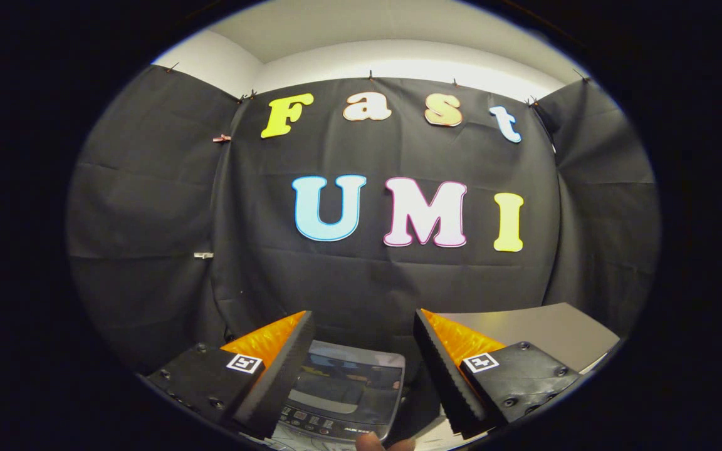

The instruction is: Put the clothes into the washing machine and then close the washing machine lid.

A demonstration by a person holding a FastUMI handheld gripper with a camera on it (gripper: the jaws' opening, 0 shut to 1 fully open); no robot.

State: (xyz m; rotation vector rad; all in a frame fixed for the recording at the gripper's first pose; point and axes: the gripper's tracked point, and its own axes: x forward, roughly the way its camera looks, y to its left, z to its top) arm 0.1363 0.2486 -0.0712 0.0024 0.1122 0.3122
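Gripper (pixel 361 351): jaws held wide apart, nothing clamped. Washing machine (pixel 342 394): seen below and between the jaws, lid closed, control panel nearest. Grey table (pixel 543 332): beyond the right jaw. Fingertip (pixel 370 443): just beneath the machine.

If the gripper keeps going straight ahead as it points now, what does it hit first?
Probably the booth wall. The open gripper points above the washing machine, which sits low between its fingers with the lid down. Depth is hard to judge.
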